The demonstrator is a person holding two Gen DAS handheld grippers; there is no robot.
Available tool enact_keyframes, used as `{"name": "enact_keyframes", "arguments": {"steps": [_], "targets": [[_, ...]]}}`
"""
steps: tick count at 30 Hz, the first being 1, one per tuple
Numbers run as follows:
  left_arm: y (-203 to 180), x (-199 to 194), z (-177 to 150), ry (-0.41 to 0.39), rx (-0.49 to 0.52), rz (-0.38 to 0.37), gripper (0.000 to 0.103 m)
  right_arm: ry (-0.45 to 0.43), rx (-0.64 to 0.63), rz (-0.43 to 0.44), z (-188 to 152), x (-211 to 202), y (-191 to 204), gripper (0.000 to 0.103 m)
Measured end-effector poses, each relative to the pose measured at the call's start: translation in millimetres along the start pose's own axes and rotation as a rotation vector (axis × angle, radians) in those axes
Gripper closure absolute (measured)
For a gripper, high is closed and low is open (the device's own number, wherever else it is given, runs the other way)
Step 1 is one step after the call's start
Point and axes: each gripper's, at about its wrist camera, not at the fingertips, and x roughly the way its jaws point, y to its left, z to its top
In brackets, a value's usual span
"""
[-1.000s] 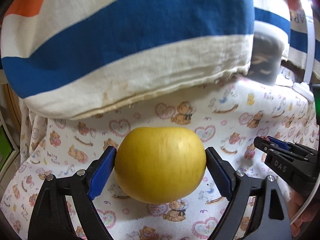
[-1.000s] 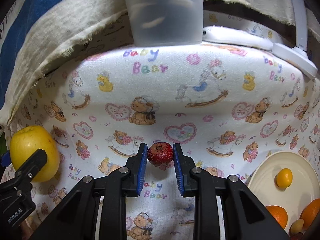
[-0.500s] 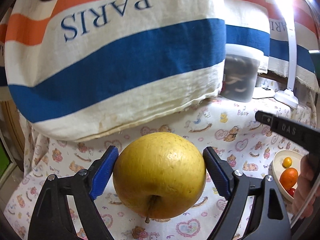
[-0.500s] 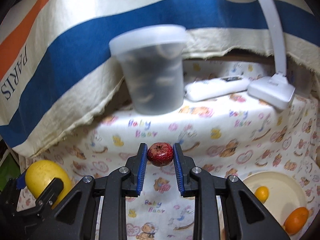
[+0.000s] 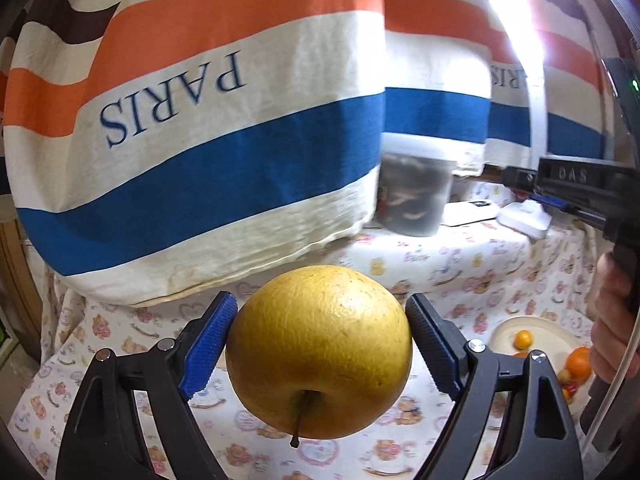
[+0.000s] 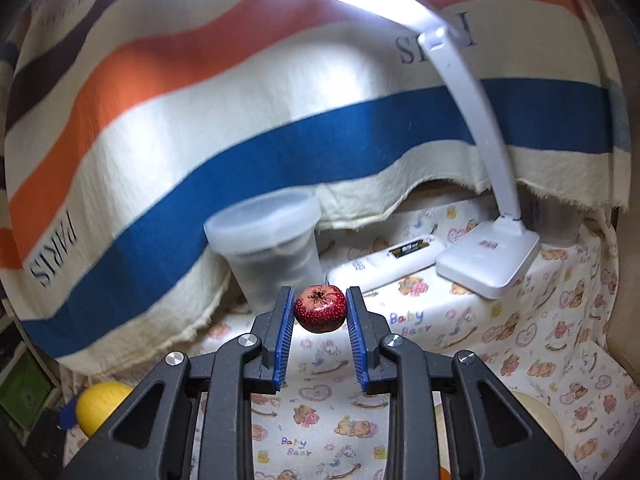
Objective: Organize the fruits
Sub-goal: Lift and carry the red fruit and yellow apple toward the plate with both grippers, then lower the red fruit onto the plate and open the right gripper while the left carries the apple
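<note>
Two fruits are up in the air right now, one per hand. Left tongs [image 5: 320, 344] are pinching a big yellow pear [image 5: 320, 352] between the blue pads [image 5: 208, 344], stem pointing down toward the camera, held clear above the bear-print cloth [image 5: 460, 280] on the bench. Right tongs [image 6: 320, 316] are squeezed onto a small red fruit [image 6: 320, 308] with pale speckles, its dark dried end facing up, also lifted off the cloth.

Over on the right side in the left wrist view sits a cream plate [image 5: 552, 336] with a small yellow-orange fruit [image 5: 523, 339] and an orange [image 5: 579, 362] in it, plus a couple of tiny bits I can't make out. Behind everything hangs a striped PARIS cloth [image 5: 224, 128]. A frosted lidded tub [image 6: 272, 248] stands at the back next to a white desk lamp [image 6: 488, 260], which is switched on.
</note>
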Motion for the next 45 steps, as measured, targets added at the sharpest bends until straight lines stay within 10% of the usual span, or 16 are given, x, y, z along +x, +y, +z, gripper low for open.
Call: {"name": "enact_keyframes", "arguments": {"steps": [16, 30, 32, 33, 45], "targets": [[-44.1, -37.9, 10.7, -0.039, 0.060, -0.100, 0.018, 0.003, -0.119, 0.024, -1.3, -50.7, -19.9, 0.076], [-104.2, -22.3, -1.1, 0.057, 0.078, -0.245, 0.022, 0.141, -0.192, -0.086, -55.8, -54.0, -134.1, 0.076], [-115.5, -19.3, 3.5, 0.034, 0.090, -0.245, 0.069, 0.183, -0.156, -0.080, -59.4, -43.7, -148.5, 0.076], [-123.1, -17.7, 11.1, 0.036, 0.112, -0.249, 0.074, 0.204, -0.147, -0.077, -60.2, -37.7, -155.2, 0.076], [-116.1, 13.3, 12.5, 0.275, 0.048, -0.152, 0.079, 0.360, -0.085, 0.006, -78.3, -6.9, -175.0, 0.076]]}}
